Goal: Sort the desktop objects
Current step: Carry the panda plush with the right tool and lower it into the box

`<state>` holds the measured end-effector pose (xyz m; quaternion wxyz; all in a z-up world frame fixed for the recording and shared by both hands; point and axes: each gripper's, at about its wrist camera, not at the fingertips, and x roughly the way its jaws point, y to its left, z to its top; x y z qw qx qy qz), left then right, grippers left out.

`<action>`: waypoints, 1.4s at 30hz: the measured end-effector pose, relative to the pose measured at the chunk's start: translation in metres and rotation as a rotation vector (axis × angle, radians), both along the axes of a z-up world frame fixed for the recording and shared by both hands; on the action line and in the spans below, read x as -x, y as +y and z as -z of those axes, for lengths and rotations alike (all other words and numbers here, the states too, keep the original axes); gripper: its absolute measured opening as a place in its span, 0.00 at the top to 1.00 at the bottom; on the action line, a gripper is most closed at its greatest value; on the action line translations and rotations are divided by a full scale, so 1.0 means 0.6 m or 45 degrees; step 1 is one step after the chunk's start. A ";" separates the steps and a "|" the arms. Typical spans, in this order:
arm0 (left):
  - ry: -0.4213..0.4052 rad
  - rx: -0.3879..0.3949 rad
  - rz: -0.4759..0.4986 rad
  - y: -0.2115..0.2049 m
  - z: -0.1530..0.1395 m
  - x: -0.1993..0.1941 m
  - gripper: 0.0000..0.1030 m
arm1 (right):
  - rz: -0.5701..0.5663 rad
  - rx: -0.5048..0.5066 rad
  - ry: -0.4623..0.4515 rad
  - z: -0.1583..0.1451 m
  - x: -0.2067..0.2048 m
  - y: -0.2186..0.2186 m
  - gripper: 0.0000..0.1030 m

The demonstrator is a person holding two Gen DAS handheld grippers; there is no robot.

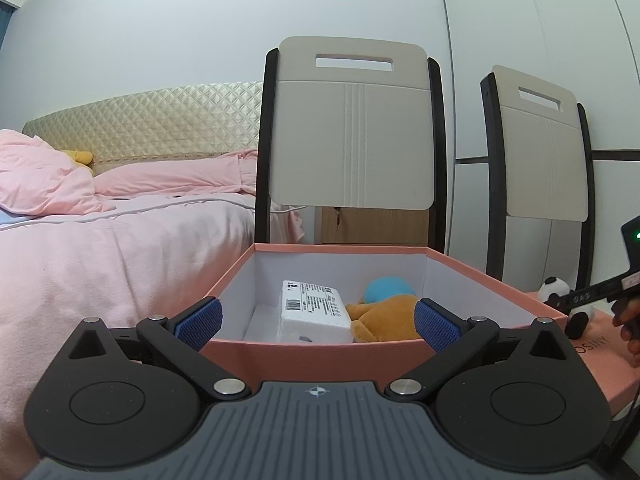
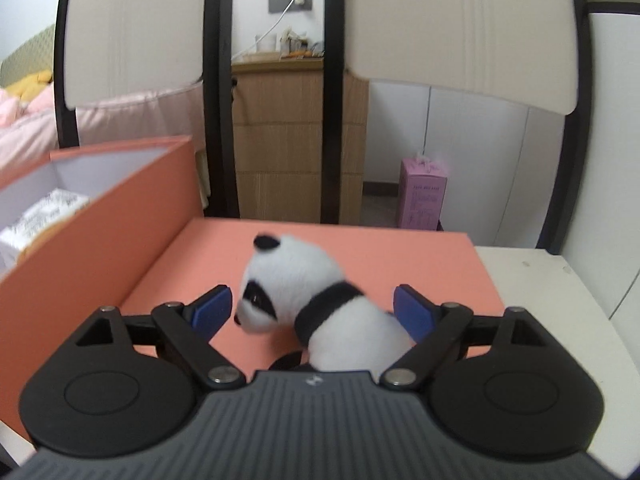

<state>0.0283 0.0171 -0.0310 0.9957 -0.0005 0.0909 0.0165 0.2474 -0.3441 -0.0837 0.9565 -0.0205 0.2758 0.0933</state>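
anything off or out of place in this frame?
One thing: the panda plush is outside the box, on the salmon lid beside it, tipped forward. The white packet and orange plush are already inside. No spills or damage visible.

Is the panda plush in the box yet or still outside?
Outside. The panda plush sits on the flat pink lid beside the open box, between the open right hand-held gripper's fingers.
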 end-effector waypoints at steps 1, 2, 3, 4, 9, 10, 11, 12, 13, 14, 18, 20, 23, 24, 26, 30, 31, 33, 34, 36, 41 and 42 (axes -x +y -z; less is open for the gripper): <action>0.000 0.000 0.001 0.000 0.000 0.000 0.00 | -0.004 0.028 -0.013 0.002 0.000 0.007 0.17; 0.001 -0.001 0.001 0.000 0.000 -0.001 0.00 | -0.007 0.047 -0.023 0.002 0.000 0.013 0.20; 0.002 -0.002 0.000 0.000 0.000 -0.001 0.00 | -0.007 0.061 -0.029 0.002 0.000 0.017 0.21; 0.002 -0.002 -0.001 0.000 0.001 0.000 0.00 | -0.007 0.068 -0.035 0.001 0.001 0.021 0.25; -0.001 0.002 -0.002 -0.001 0.000 -0.002 0.00 | -0.002 0.063 -0.057 -0.012 0.008 0.030 0.34; -0.002 0.003 -0.001 -0.001 0.000 -0.001 0.00 | 0.000 0.055 -0.068 -0.017 0.012 0.030 0.35; -0.004 0.004 0.000 -0.001 0.000 -0.001 0.00 | 0.004 0.044 -0.083 -0.024 0.015 0.029 0.35; -0.005 0.004 0.001 -0.001 0.000 -0.001 0.00 | 0.008 0.031 -0.101 -0.031 0.018 0.028 0.35; -0.005 0.004 0.000 -0.002 0.000 -0.002 0.00 | 0.009 0.016 -0.127 -0.042 0.023 0.028 0.35; -0.004 0.003 -0.001 -0.001 0.001 -0.003 0.00 | 0.009 -0.002 -0.160 -0.056 0.029 0.029 0.35; -0.001 0.009 -0.008 0.001 0.000 -0.005 0.00 | -0.102 -0.150 -0.278 -0.127 0.052 0.057 0.34; -0.002 0.015 -0.011 0.002 0.000 -0.006 0.00 | -0.248 -0.222 -0.275 -0.160 0.056 0.090 0.34; -0.026 0.013 -0.038 0.004 -0.003 -0.002 0.00 | -0.524 -0.261 -0.129 -0.185 0.044 0.173 0.33; -0.040 0.011 -0.047 0.005 -0.004 0.000 0.00 | -0.605 -0.256 -0.051 -0.188 0.037 0.206 0.33; -0.067 0.007 -0.065 0.007 -0.006 0.004 0.00 | -0.724 -0.171 0.104 -0.186 0.027 0.277 0.34; -0.087 0.022 -0.061 0.015 -0.012 0.008 0.00 | -0.902 0.005 0.319 -0.170 0.017 0.398 0.34; -0.091 0.025 -0.060 0.018 -0.014 0.009 0.00 | -0.937 0.036 0.359 -0.165 0.015 0.423 0.34; -0.101 0.031 -0.058 0.023 -0.016 0.011 0.00 | -1.005 0.085 0.436 -0.153 0.012 0.467 0.33; -0.104 0.039 -0.060 0.026 -0.018 0.012 0.00 | -1.029 0.112 0.473 -0.145 0.010 0.486 0.33; -0.105 0.064 -0.064 0.034 -0.020 0.012 0.00 | -1.053 0.163 0.536 -0.129 0.002 0.518 0.33; -0.091 0.109 -0.067 0.047 -0.023 0.008 0.00 | -1.046 0.221 0.631 -0.083 -0.014 0.558 0.30; -0.085 0.115 -0.063 0.048 -0.023 0.007 0.00 | -1.037 0.222 0.639 -0.078 -0.018 0.559 0.30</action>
